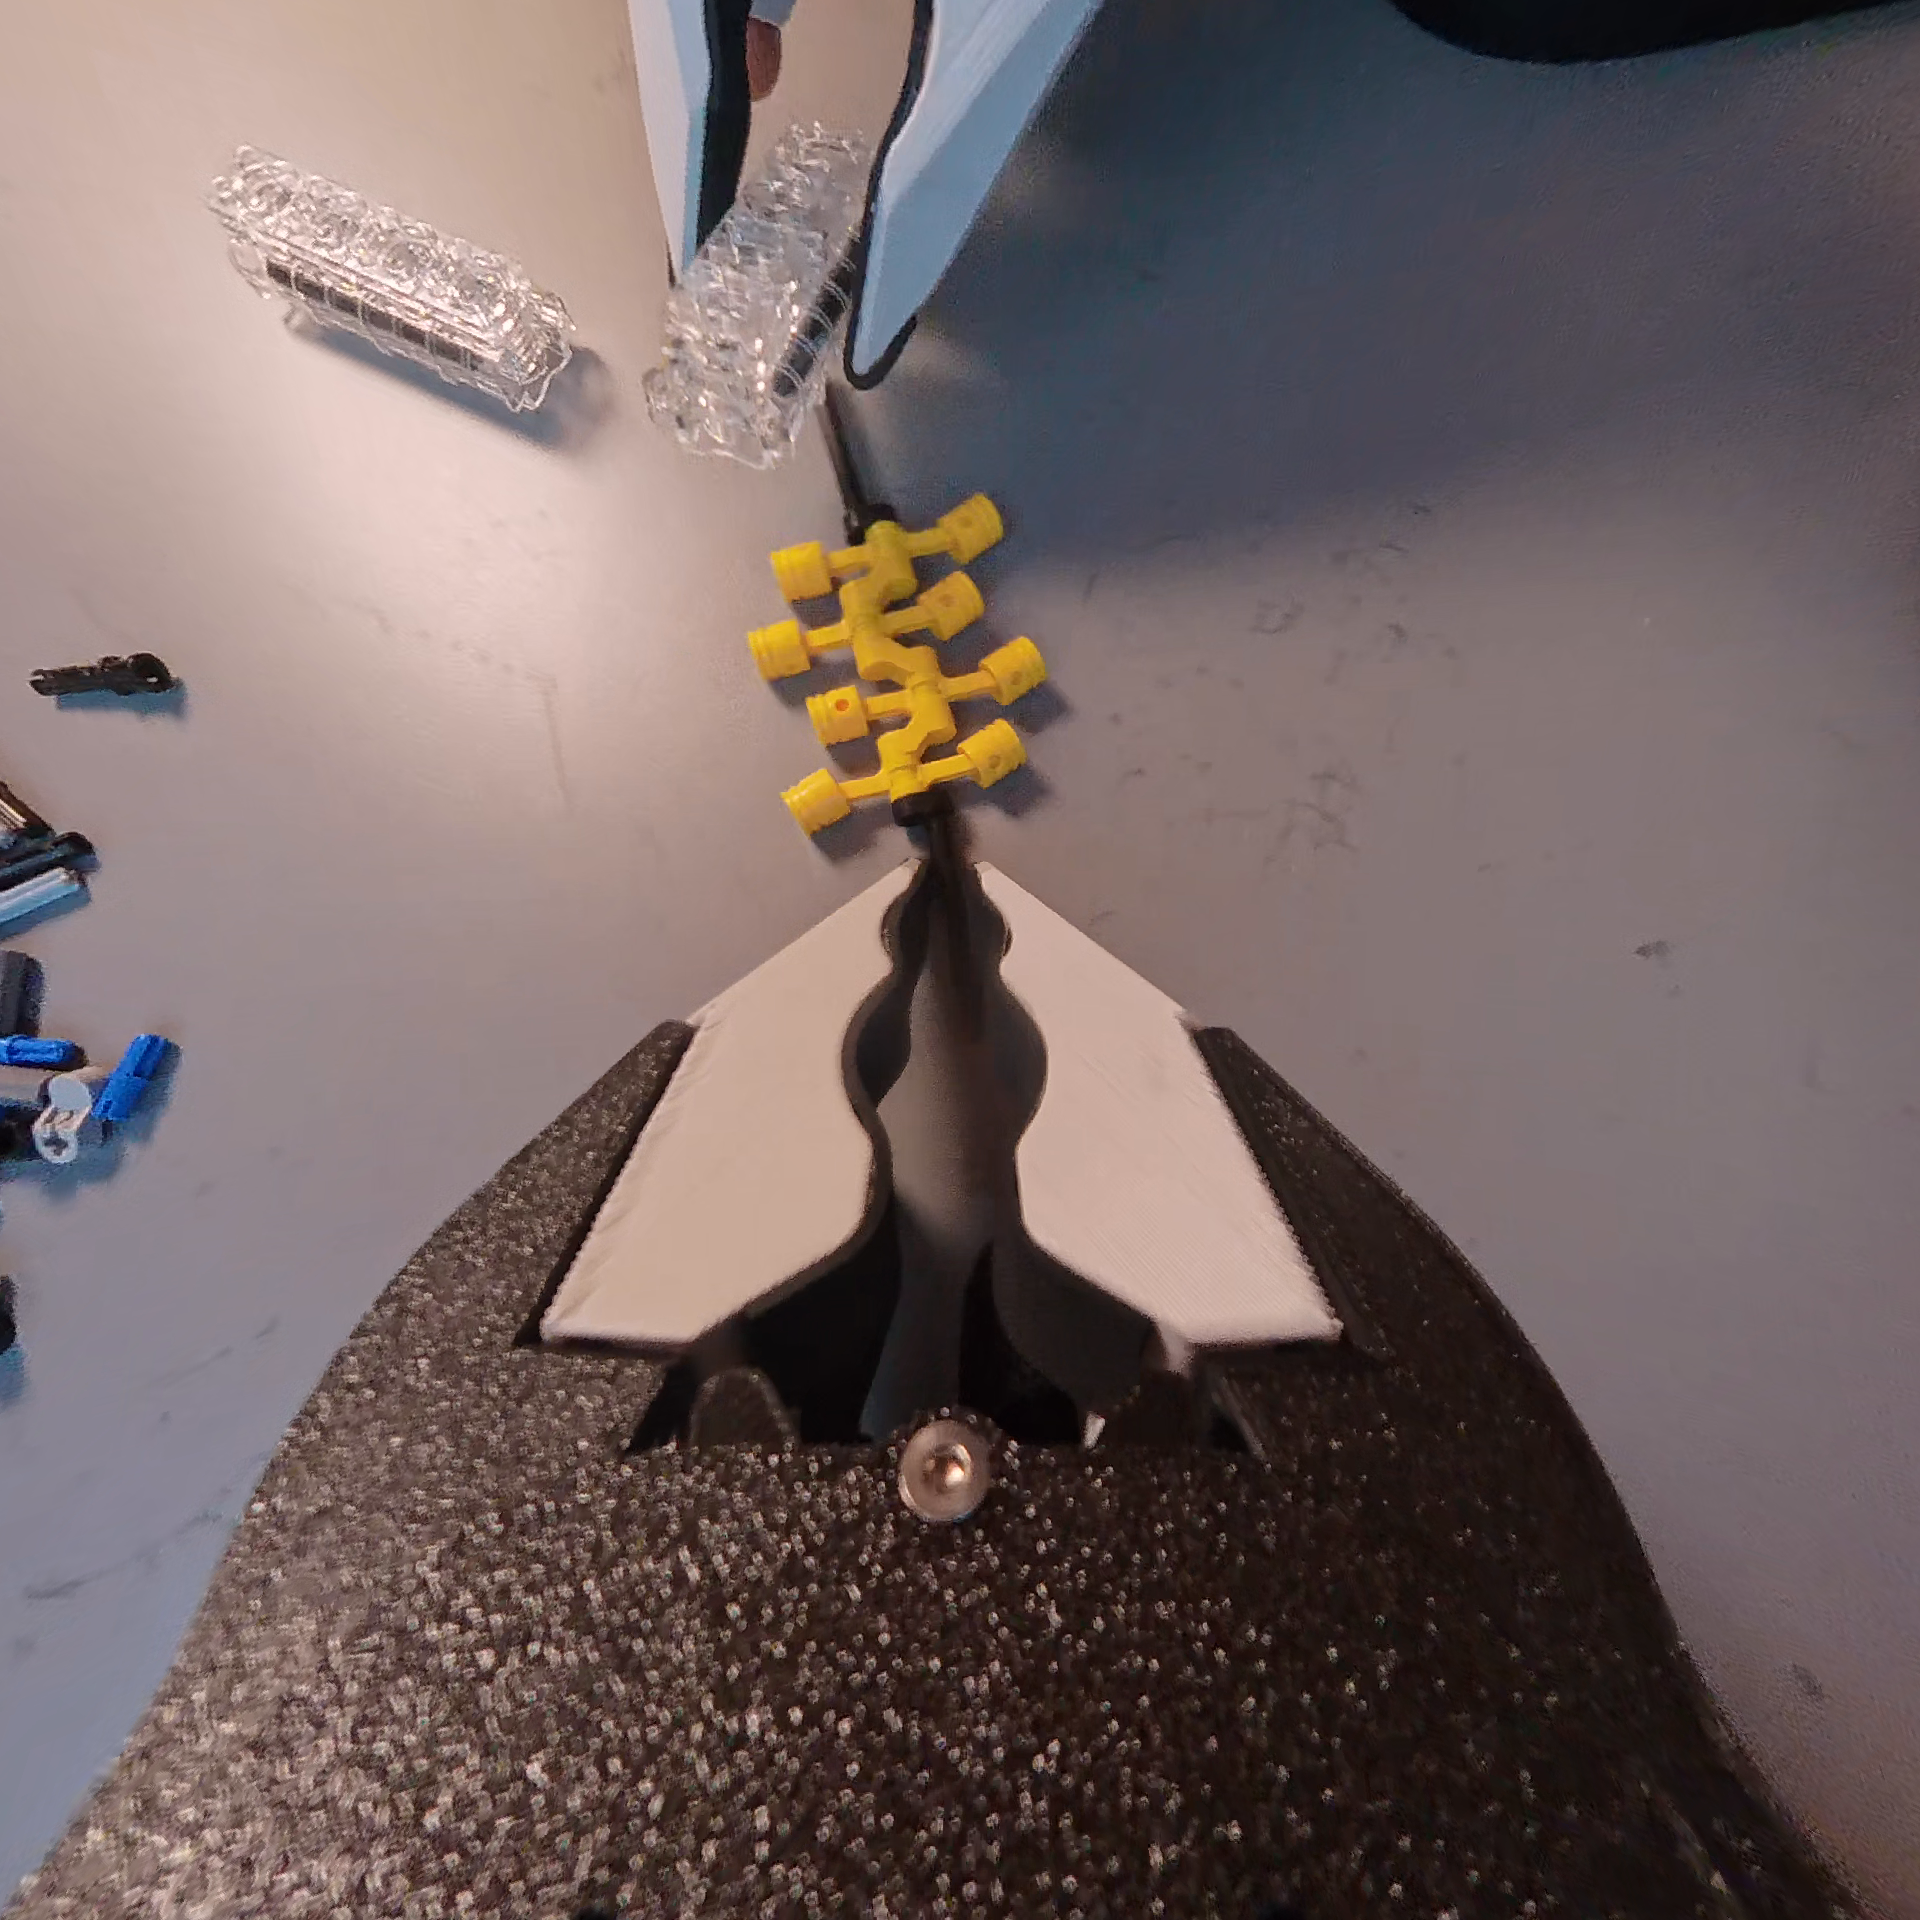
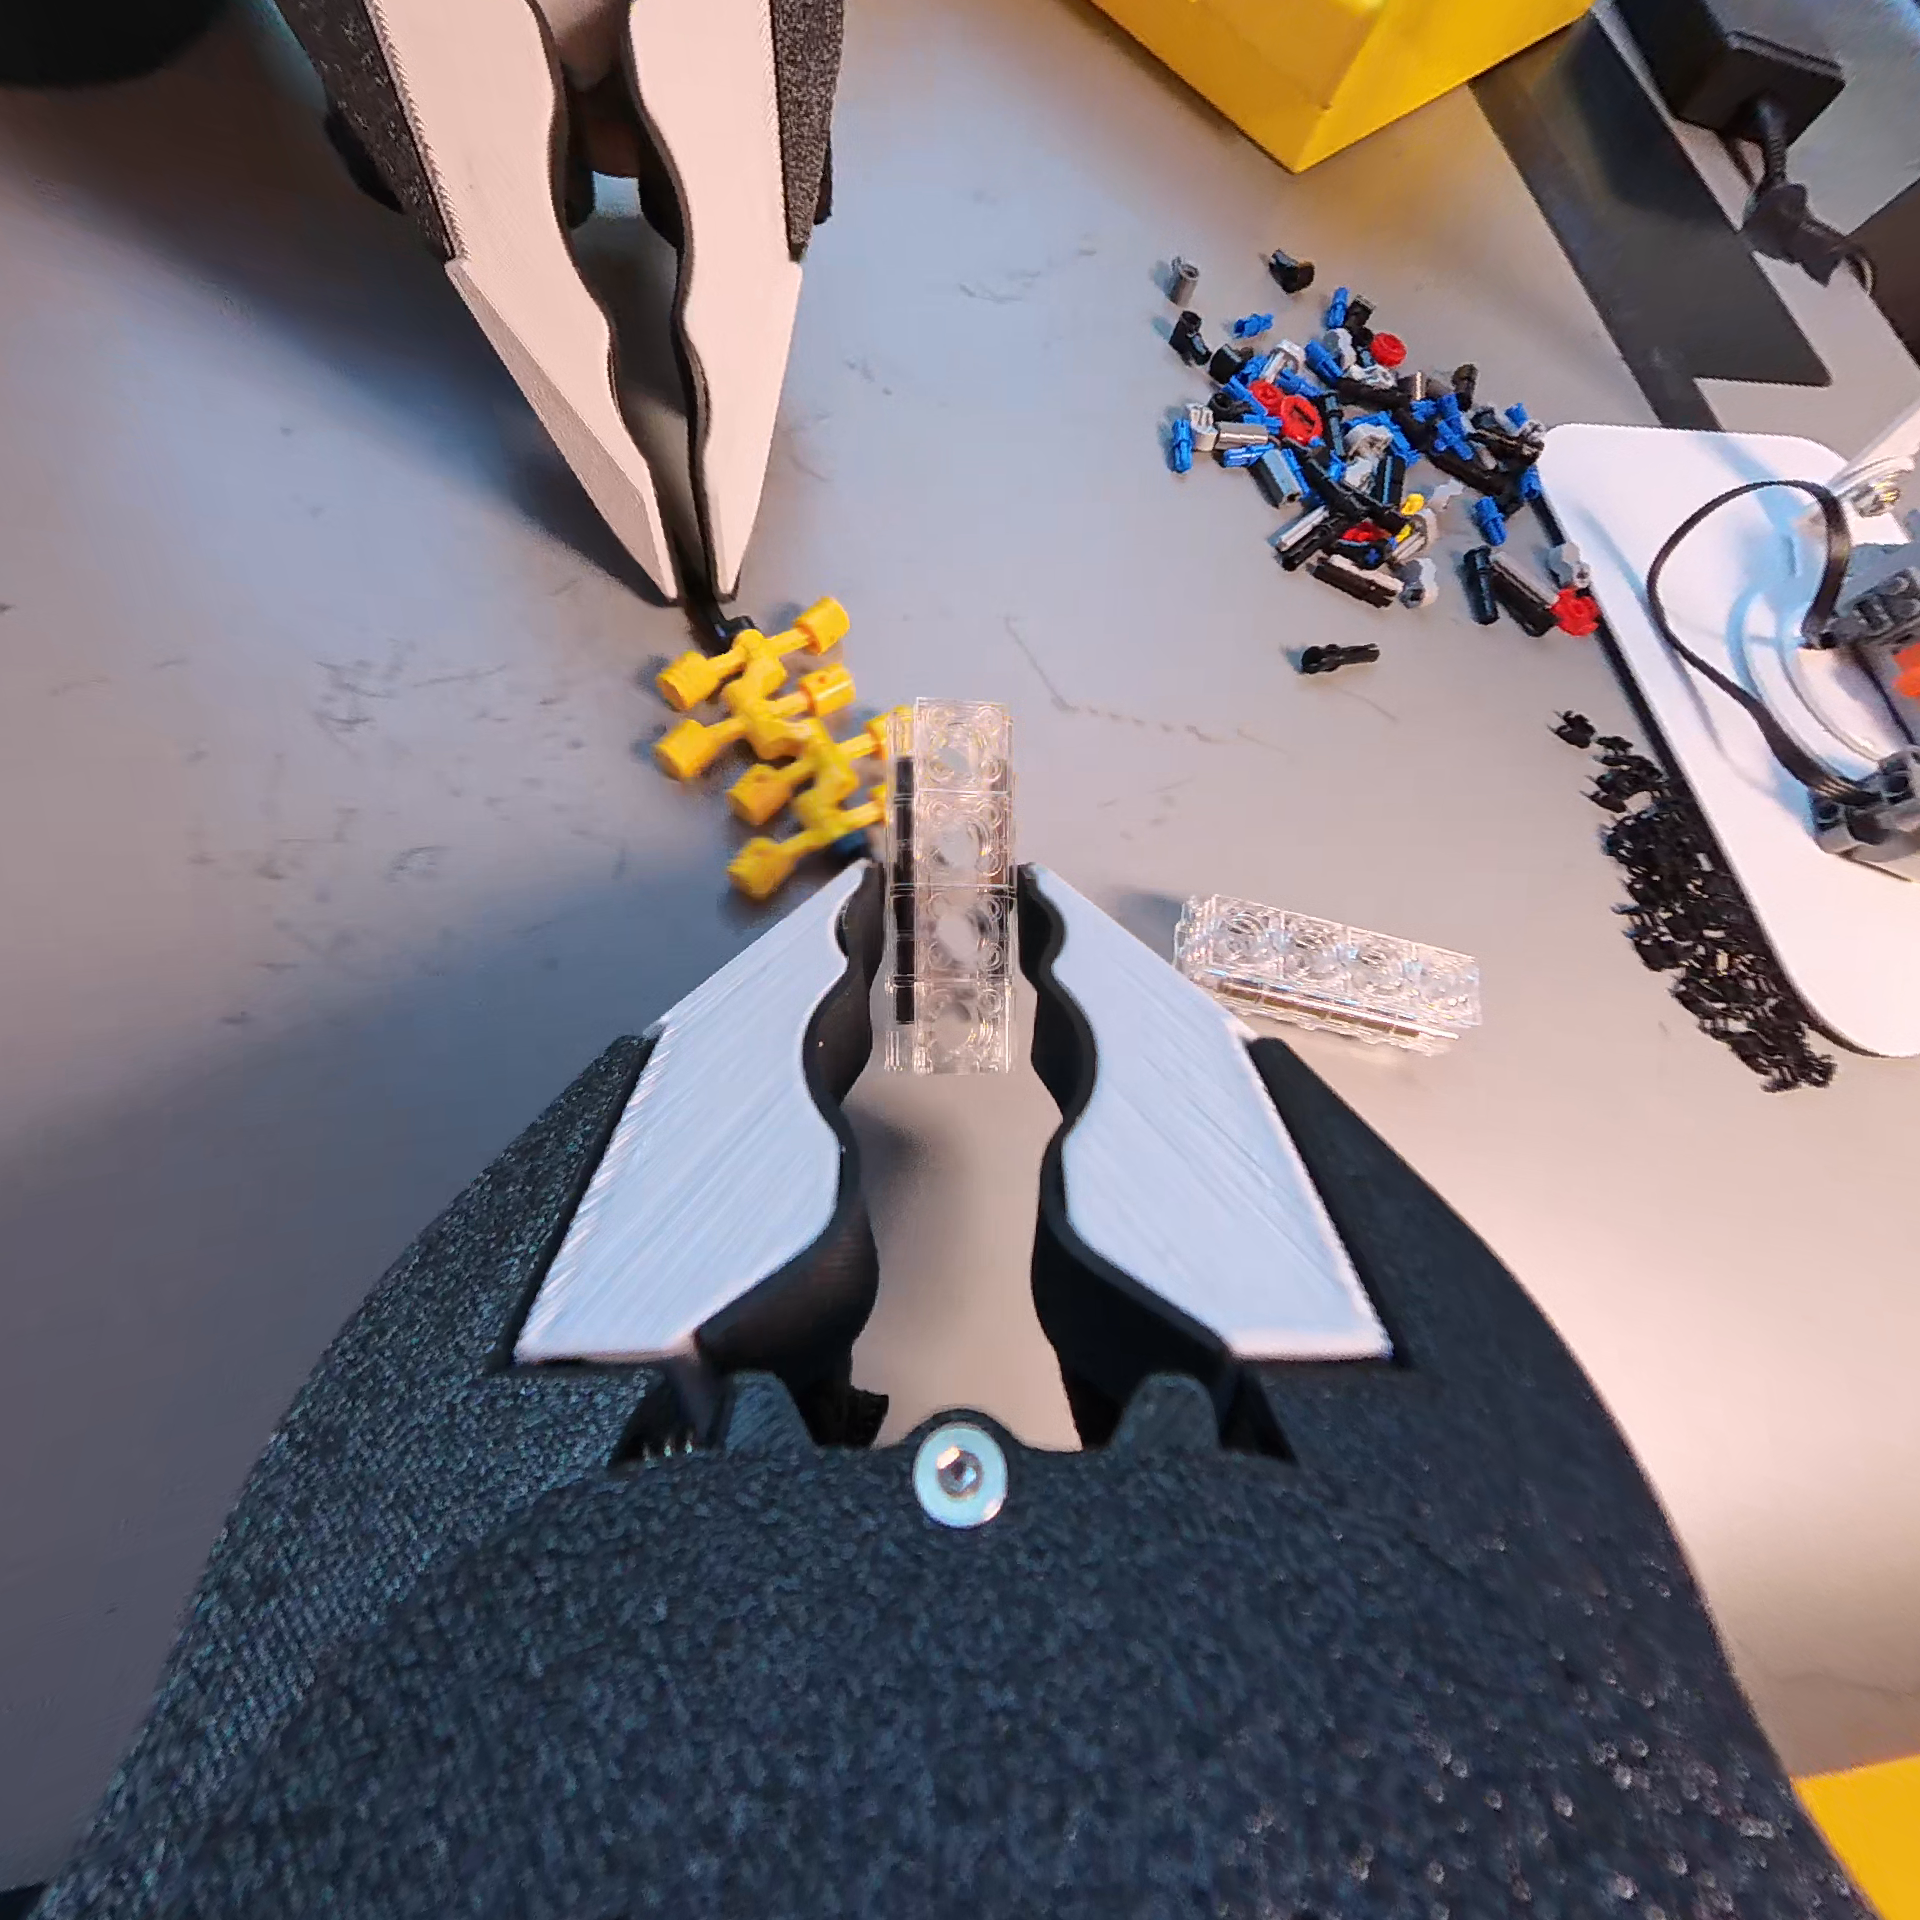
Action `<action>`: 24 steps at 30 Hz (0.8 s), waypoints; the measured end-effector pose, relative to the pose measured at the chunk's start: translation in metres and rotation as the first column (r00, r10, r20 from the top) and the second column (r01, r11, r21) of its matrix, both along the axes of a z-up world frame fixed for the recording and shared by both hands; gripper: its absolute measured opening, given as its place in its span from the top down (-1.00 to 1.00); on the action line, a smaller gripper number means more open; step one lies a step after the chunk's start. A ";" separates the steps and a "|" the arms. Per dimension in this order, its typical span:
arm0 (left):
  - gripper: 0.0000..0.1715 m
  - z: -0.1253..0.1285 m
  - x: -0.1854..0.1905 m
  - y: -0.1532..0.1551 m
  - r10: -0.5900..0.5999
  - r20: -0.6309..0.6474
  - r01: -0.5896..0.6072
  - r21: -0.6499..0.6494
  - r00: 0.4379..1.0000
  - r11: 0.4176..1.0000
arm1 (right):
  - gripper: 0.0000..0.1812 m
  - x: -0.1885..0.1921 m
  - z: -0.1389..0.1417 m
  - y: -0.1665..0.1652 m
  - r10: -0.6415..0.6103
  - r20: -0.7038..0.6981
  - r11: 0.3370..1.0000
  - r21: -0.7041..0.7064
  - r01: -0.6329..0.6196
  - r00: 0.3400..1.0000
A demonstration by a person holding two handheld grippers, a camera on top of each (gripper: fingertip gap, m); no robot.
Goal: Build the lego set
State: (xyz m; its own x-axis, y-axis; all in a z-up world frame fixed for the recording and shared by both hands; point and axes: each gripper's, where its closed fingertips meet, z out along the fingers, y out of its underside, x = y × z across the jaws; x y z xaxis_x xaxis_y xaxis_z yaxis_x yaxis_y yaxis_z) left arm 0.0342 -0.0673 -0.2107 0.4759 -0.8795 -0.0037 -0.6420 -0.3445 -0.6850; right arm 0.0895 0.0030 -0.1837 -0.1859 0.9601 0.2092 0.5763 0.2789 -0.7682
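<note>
A yellow piston-and-crankshaft assembly (image 1: 894, 665) lies on the grey table, threaded on a black axle (image 1: 940, 831). My left gripper (image 1: 948, 871) is shut on the near end of that axle. In the right wrist view the left gripper (image 2: 698, 594) shows pinching the axle beside the yellow pistons (image 2: 769, 738). My right gripper (image 2: 945, 883) is shut on a clear block (image 2: 951, 790), held upright just next to the pistons. In the left wrist view the right gripper (image 1: 779, 322) holds this clear block (image 1: 727, 353) beyond the axle's far end.
A second clear block (image 2: 1325, 977) lies on the table to the right, also in the left wrist view (image 1: 384, 275). A pile of blue, black, grey and red parts (image 2: 1351, 447), a heap of black pins (image 2: 1683, 894), a white base (image 2: 1662, 468) and a yellow box (image 2: 1340, 62) stand beyond. There is about 10 centimeters between the tips of the two grippers.
</note>
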 end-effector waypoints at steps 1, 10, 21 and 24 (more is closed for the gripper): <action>0.95 0.000 -0.001 -0.002 -0.020 -0.006 0.020 0.006 1.000 1.000 | 0.73 0.000 0.001 0.001 -0.001 -0.003 1.000 0.002 0.001 1.000; 0.87 0.006 -0.012 -0.005 -0.079 -0.023 0.079 0.031 0.997 0.996 | 0.72 -0.003 0.008 -0.022 0.088 -0.031 0.995 -0.040 -0.089 0.996; 0.94 0.001 -0.014 -0.010 -0.056 -0.035 0.057 0.020 0.998 0.998 | 0.73 0.014 -0.016 -0.039 0.177 0.129 0.984 -0.044 -0.173 0.976; 0.94 0.008 -0.010 -0.013 -0.066 0.000 0.066 0.027 0.998 0.997 | 0.73 0.014 -0.018 -0.040 0.180 0.135 0.983 -0.050 -0.175 0.974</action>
State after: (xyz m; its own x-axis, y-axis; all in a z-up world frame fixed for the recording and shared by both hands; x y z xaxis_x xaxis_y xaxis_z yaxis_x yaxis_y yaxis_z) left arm 0.0238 -0.0803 -0.2024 0.4165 -0.9087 -0.0273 -0.6624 -0.2827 -0.6937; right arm 0.1034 -0.0370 -0.2020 -0.3789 0.9157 0.1341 0.6215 0.3591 -0.6963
